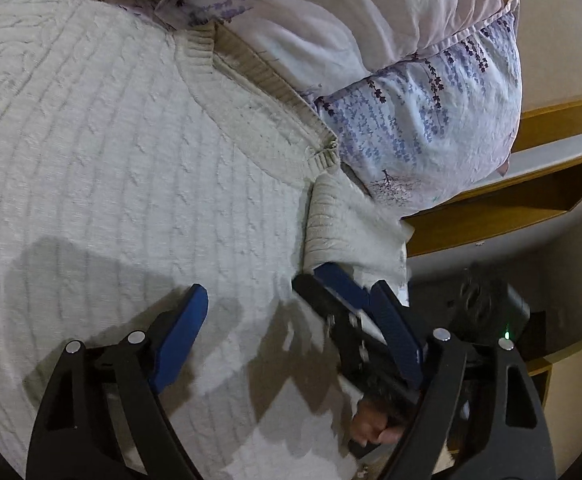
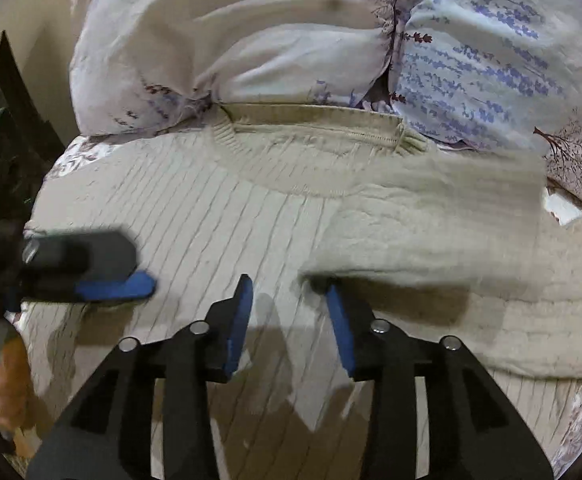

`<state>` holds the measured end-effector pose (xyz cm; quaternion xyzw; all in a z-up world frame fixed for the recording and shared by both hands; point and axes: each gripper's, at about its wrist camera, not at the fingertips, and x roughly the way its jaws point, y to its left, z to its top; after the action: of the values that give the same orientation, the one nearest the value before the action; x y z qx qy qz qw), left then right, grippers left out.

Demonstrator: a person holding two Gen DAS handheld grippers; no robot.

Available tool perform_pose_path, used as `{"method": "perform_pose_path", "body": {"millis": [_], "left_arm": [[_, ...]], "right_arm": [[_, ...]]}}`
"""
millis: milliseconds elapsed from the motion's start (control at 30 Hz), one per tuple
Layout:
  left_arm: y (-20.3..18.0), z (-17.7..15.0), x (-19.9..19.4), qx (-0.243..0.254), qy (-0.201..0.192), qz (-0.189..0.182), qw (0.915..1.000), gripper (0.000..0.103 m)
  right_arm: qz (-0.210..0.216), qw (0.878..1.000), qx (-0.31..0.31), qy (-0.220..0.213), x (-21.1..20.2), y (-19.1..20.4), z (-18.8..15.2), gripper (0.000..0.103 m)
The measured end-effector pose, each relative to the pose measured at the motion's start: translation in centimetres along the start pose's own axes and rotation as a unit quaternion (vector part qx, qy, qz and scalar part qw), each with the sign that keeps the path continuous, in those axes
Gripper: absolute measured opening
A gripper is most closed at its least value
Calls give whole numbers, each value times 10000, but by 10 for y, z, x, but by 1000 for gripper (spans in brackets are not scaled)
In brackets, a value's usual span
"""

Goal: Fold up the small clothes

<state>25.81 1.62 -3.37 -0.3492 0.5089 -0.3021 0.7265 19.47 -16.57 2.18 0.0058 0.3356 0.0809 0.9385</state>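
I am seeing soft, even indoor light from above and behind me; it is throwing grey shadows of the fingers [image 2: 241, 300] onto the cream sweater [image 2: 251, 208]. Both fisheye views are bending hard at the edges, ringed by black vignette. Motion blur is smearing the sweater's folded sleeve [image 2: 431, 220] and the other gripper [image 2: 111, 284] at left.

Two floral pillows [image 2: 251, 36] seen at bed head; wooden shelf [image 1: 531, 196] seen w/ wall behind.

A home bedroom: floral pillows [image 2: 251, 40] on a bed, a wooden shelf [image 1: 531, 196] beside it.
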Motion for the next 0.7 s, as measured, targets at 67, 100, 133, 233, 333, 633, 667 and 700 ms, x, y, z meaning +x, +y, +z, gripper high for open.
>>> {"method": "perform_pose_path", "body": {"millis": [67, 100, 133, 233, 333, 633, 667, 700], "left_arm": [[-2, 1, 4, -54, 33, -48, 10000, 84], [-5, 2, 8, -58, 60, -72, 9999, 84], [-7, 2, 11, -49, 78, -91, 9999, 84], [-10, 2, 15, -53, 74, -76, 9999, 84], [-7, 1, 5, -111, -27, -23, 9999, 83], [15, 10, -30, -411, -465, 114, 9980, 83], [16, 10, -30, -424, -463, 102, 9980, 83], [16, 9, -30, -431, -468, 91, 9979, 82]], "right_arm": [[148, 9995, 214, -164, -15, -9, -6, 42], [196, 9991, 285, -247, -21, -15, -8, 42], [105, 9991, 311, -285, -22, -17, -6, 43], [67, 9978, 657, -75, -11, -27, 3, 43], [-125, 9952, 953, -207, -4, -36, 17, 34], [988, 9946, -150, -278, -1, 19, 44, 31], [1047, 9941, -65, -262, 0, 17, 41, 30], [1113, 9935, 17, -240, 0, 13, 38, 30]]}}
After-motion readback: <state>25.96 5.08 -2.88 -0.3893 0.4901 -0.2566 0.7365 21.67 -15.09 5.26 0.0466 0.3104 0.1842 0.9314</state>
